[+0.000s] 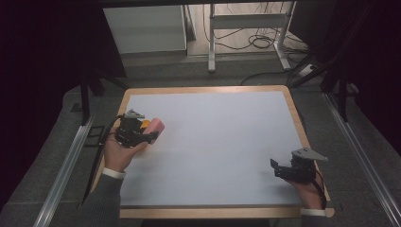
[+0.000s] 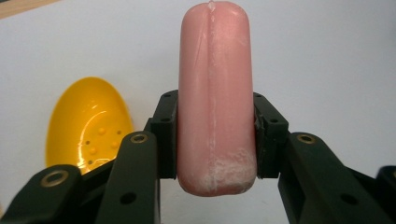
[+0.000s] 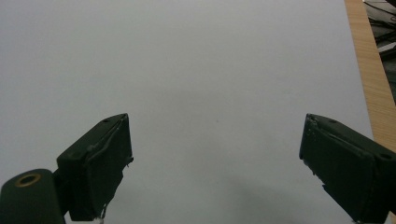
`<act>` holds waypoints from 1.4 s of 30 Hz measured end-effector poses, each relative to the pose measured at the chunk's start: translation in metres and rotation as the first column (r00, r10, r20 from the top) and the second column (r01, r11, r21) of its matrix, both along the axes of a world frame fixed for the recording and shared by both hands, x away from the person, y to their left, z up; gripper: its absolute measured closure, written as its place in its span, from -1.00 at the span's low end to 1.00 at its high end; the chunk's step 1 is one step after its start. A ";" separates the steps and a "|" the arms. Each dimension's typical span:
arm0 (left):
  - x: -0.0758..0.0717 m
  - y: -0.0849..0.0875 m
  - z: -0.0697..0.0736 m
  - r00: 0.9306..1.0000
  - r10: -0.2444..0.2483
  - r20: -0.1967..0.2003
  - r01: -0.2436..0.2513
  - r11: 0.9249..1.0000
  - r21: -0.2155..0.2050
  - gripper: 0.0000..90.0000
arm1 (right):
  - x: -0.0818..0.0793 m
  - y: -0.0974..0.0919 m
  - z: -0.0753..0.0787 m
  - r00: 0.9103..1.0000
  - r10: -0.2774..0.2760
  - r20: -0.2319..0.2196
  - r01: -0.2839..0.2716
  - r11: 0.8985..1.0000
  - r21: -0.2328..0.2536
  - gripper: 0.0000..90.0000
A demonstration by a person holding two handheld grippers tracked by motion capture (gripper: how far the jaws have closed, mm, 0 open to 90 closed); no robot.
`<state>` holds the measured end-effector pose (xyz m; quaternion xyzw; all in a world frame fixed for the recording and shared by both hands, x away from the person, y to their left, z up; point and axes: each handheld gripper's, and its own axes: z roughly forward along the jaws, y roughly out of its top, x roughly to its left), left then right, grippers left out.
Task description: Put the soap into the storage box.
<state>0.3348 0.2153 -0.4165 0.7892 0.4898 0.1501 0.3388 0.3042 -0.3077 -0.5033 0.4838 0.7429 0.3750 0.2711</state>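
A pink, rounded sausage-shaped piece (image 2: 215, 98) stands between the black jaws of my left gripper (image 2: 215, 140), whose pads press on both its sides. From above, that pink piece (image 1: 156, 126) sticks out to the right of the left gripper (image 1: 150, 133) at the table's left edge. Beside it lies a yellow spoon-like scoop (image 2: 88, 123) with small bumps inside, seen from above as a yellow sliver (image 1: 145, 123) partly hidden behind the gripper. At the front right of the table my right gripper (image 1: 280, 169) is held over the white surface, its jaws (image 3: 215, 163) wide apart with nothing between them.
The white tabletop (image 1: 217, 142) has a wooden rim (image 1: 208, 89). Metal rails (image 1: 66, 170) run along both sides of the table. Beyond the far edge stand a desk frame (image 1: 212, 38) and loose cables (image 1: 260, 40) on the floor.
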 end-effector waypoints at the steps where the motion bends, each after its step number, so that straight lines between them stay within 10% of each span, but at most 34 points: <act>1: 0.000 0.001 0.000 1.000 0.005 -0.001 -0.005 1.000 -0.003 0.34 | 0.000 0.000 0.000 1.000 -0.001 0.000 0.001 1.000 -0.001 -0.80; 42: 0.025 0.043 -0.005 0.992 0.118 -0.033 -0.118 0.993 0.017 0.34 | 0.000 -0.003 0.001 1.000 -0.009 0.002 0.009 1.000 0.004 -0.80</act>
